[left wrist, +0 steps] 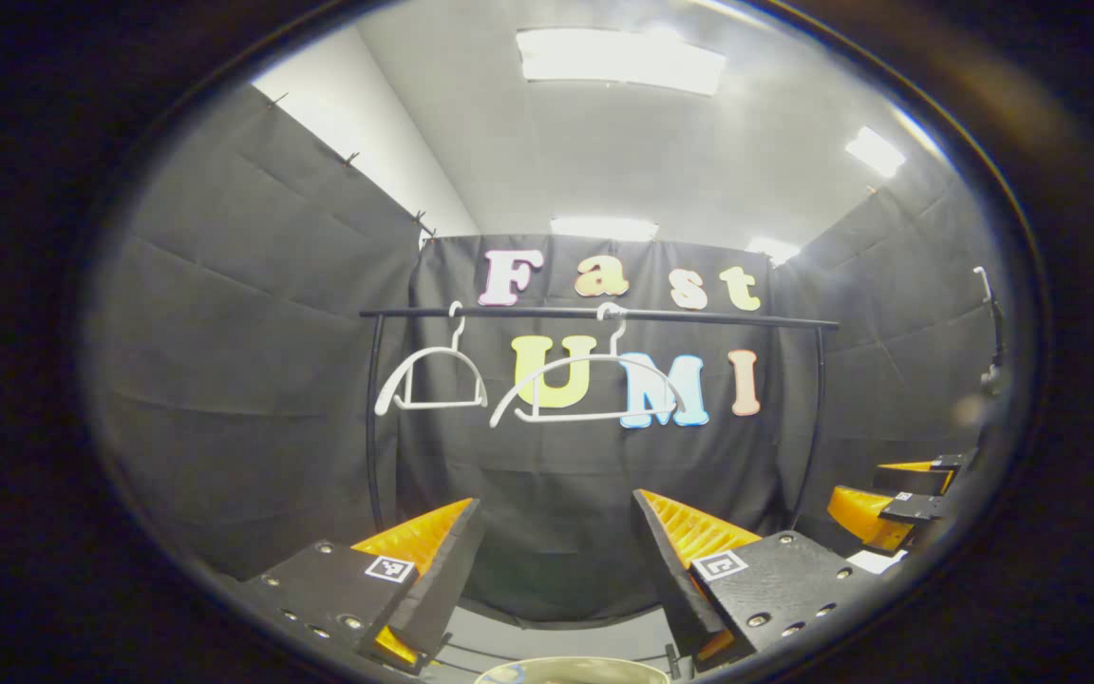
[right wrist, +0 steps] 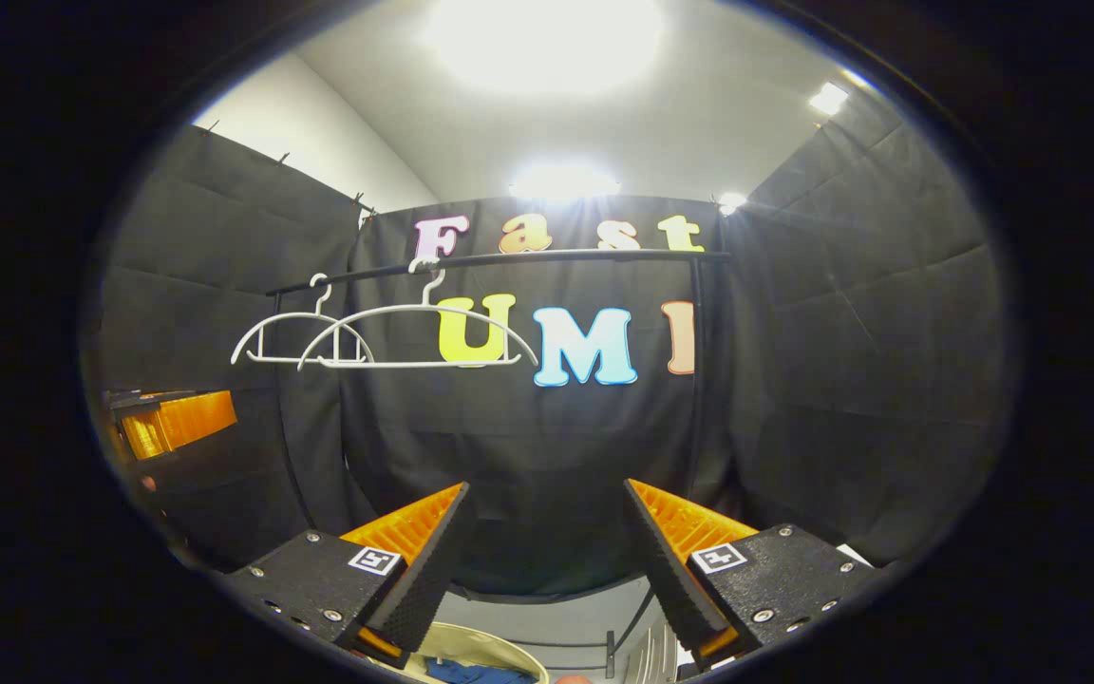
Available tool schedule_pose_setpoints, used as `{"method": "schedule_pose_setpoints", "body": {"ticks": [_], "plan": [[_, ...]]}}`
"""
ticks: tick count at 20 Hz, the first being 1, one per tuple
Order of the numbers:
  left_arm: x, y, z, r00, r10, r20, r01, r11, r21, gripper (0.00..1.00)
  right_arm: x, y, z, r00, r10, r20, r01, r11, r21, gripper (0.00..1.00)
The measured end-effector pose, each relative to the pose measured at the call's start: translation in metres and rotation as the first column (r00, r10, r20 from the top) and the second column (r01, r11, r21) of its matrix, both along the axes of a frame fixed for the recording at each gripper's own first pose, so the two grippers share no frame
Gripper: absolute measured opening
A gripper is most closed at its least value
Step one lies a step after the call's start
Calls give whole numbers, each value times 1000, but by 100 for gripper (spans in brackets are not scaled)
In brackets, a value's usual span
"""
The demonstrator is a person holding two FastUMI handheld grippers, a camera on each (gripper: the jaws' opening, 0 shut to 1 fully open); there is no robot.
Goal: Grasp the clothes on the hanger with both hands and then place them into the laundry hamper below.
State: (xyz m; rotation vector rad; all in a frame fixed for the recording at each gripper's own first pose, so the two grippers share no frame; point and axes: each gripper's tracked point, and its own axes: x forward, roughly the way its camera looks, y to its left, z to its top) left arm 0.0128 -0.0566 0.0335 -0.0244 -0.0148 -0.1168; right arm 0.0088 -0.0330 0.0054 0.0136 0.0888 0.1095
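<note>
Both white hangers (left wrist: 587, 385) hang bare on the rail (left wrist: 599, 313). Blue cloth (right wrist: 476, 673), likely the clothes, lies in the hamper (right wrist: 490, 646) below. Soft and light, it would bunch anywhere. Left gripper (left wrist: 556, 560) and right gripper (right wrist: 547, 546): jaws wide, empty.

Beyond the tongs' open fingers, black pleated cloth walls (left wrist: 253, 313) enclose the booth, pinned below a white plaster wall (left wrist: 386, 161). Overhead, rectangular ceiling light panels (left wrist: 621, 59) glow on a pale grey ceiling (right wrist: 699, 123). Pale floor (left wrist: 556, 636) lies below.
</note>
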Motion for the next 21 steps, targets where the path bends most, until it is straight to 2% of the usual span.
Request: {"method": "schedule_pose_setpoints", "body": {"ticks": [1,2,5,12,16,19,21], "plan": [[-4,-1,3,1000,3,7,-3,1000,8,90,-4,-2,4,1000,1,9,-1,1000,7,96],[-6,-2,5,1000,4,10,-4,1000,12,92,-6,-3,7,1000,-1,17,0,1000,12,95],[-13,-3,10,1000,19,17,-19,1000,11,84,-10,-12,11,1000,-6,26,5,1000,15,95],[-20,-12,11,1000,25,11,-25,1000,4,95,-14,-17,14,999,-18,30,17,1000,15,95],[-25,-17,16,1000,19,20,-19,1000,3,84,-17,-19,14,999,-23,23,22,1000,16,95],[-26,-17,19,999,15,28,-16,1000,5,95,-17,-19,15,999,-29,34,29,999,18,95],[-26,-16,22,999,14,32,-14,1000,3,95,-17,-20,16,998,-32,46,31,999,17,95]]}}
